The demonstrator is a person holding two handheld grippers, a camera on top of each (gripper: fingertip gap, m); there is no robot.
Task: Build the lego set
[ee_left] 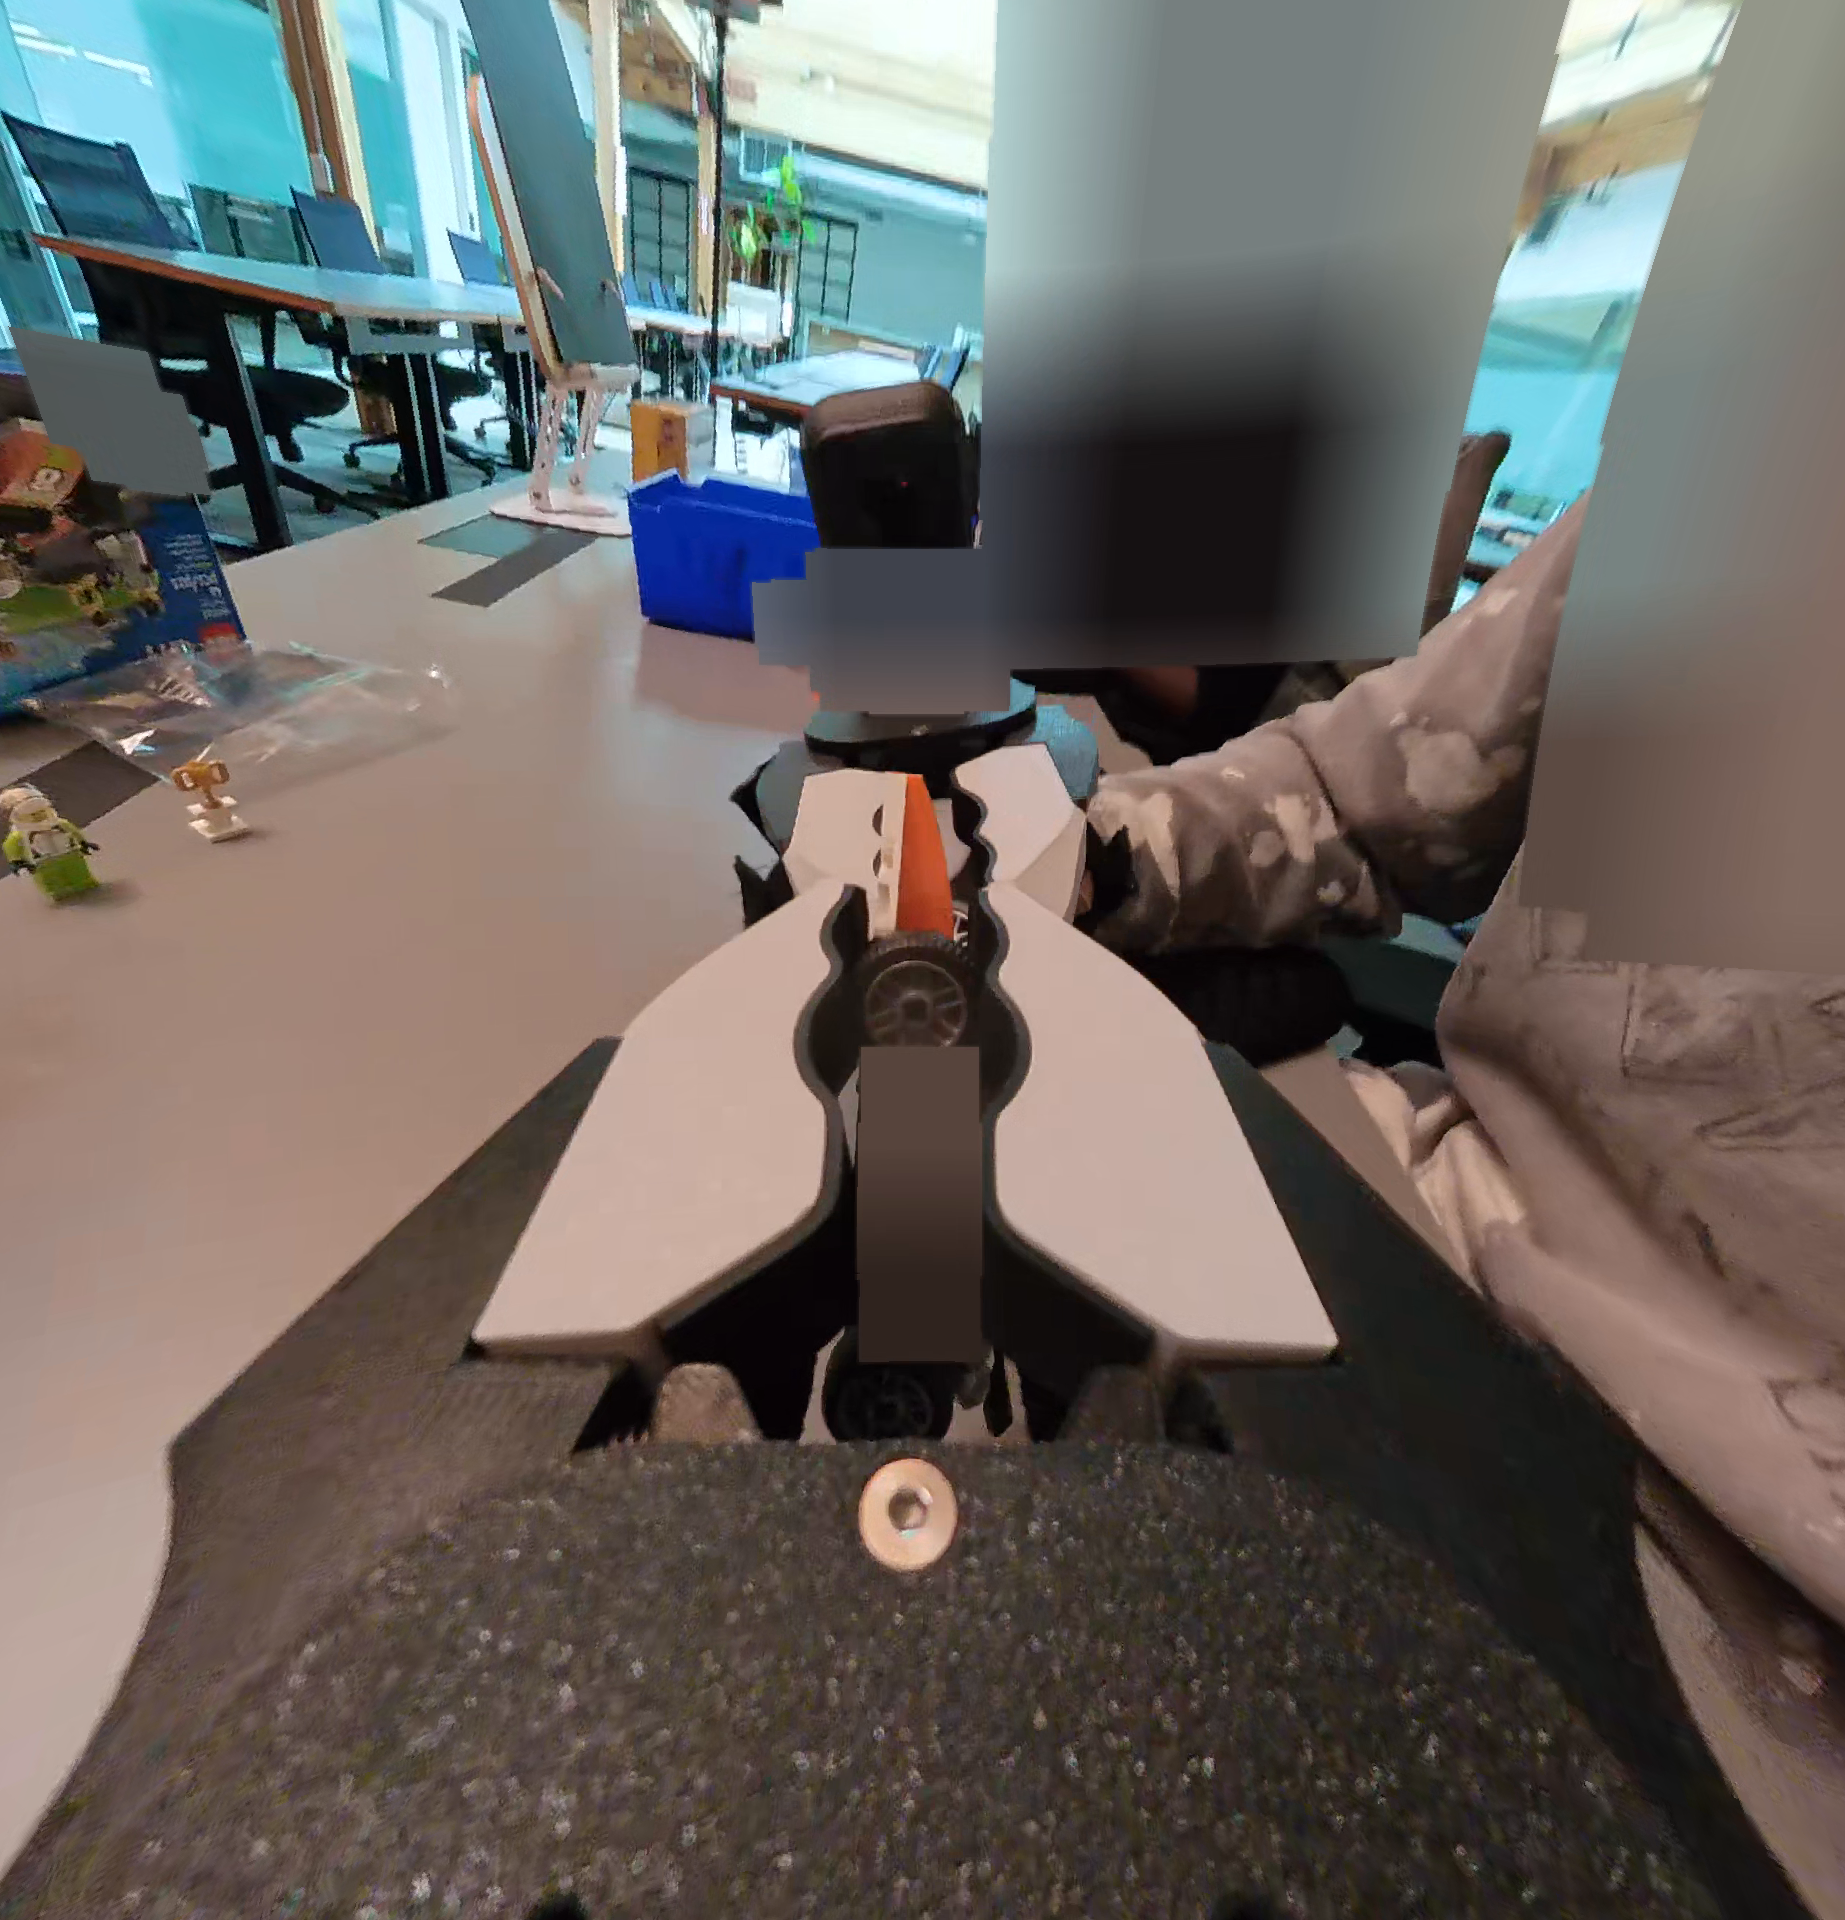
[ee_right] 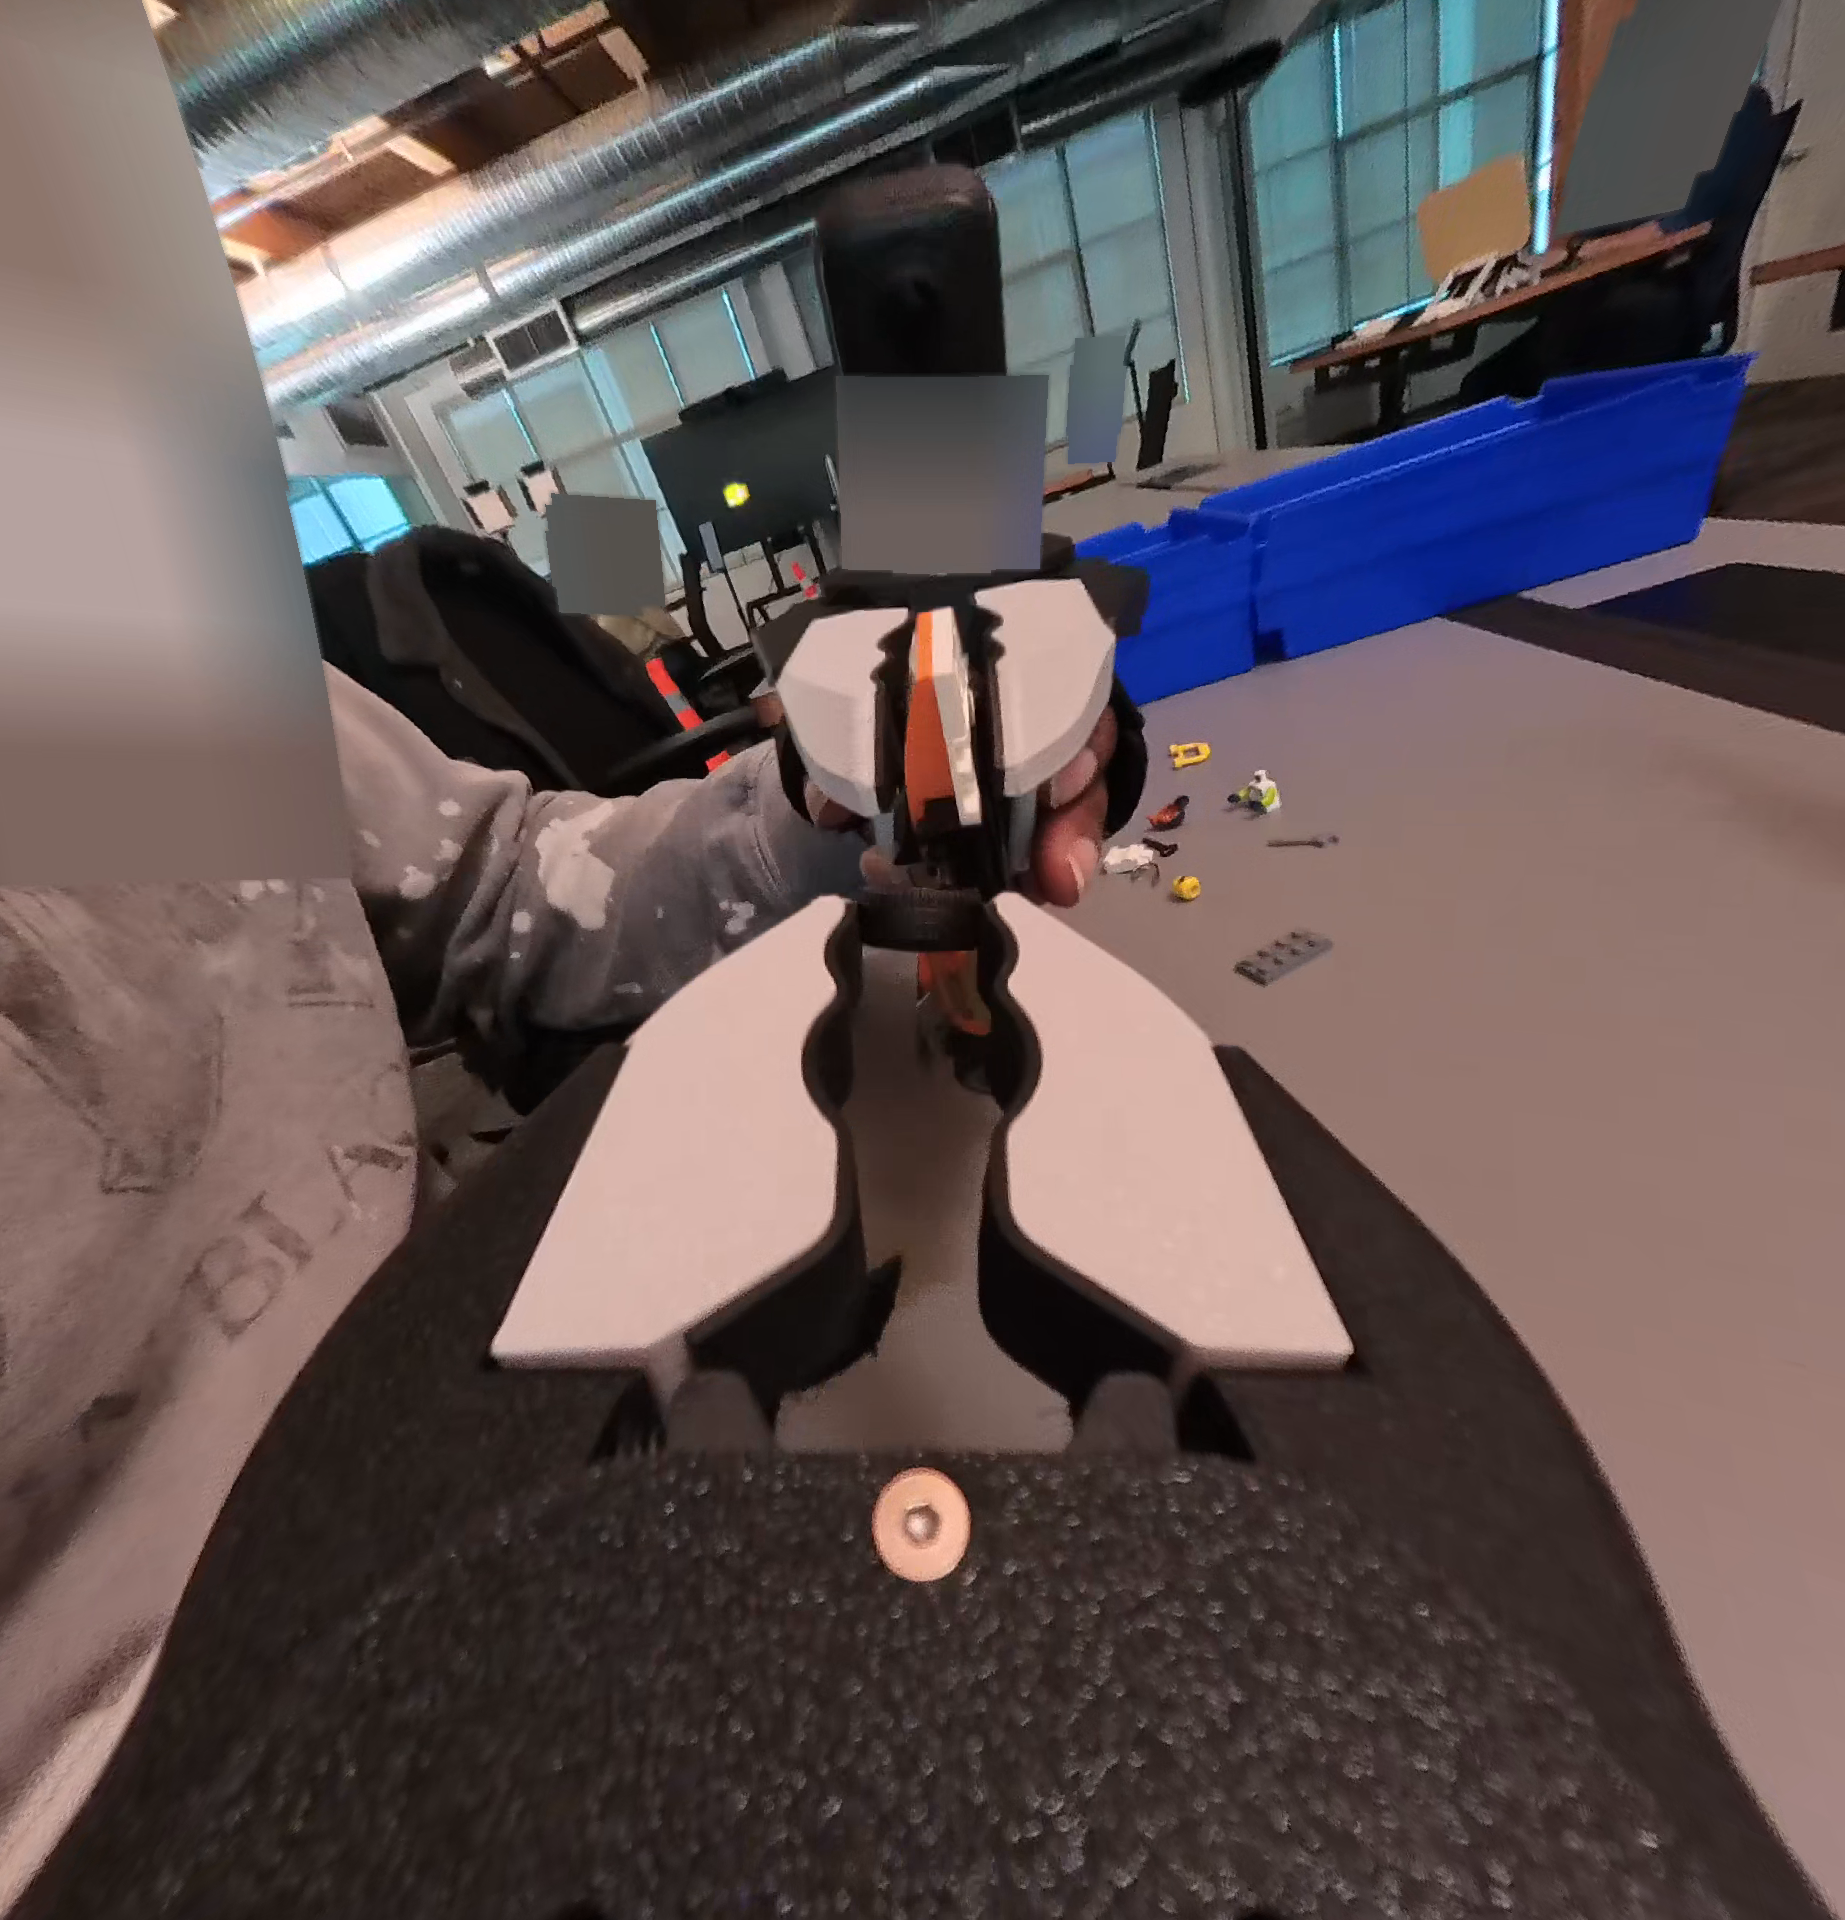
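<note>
Two tongs meet nose to nose above the table, and the half-built toy car is caught between them. In the left wrist view the left tongs are clamped on a black wheel of the car, with another wheel low down near the hinge. The right tongs face them and are closed on the car's white and orange body. The right wrist view agrees: the right tongs pinch the car at their tips, a tyre showing between them, while the left tongs grip the orange and white part farther off.

My worry is that the two grips pull against each other. A twist from either side could pop the wheel off its axle or split the body at a weak joint, and small bits would drop and scatter. A wheel is also a poor handle, since it can turn and let the car swing. Loose pieces lie well apart from the work: a green figure and a small trophy to one side, a grey plate and odd parts to the other. A falling car could knock into these.
</note>
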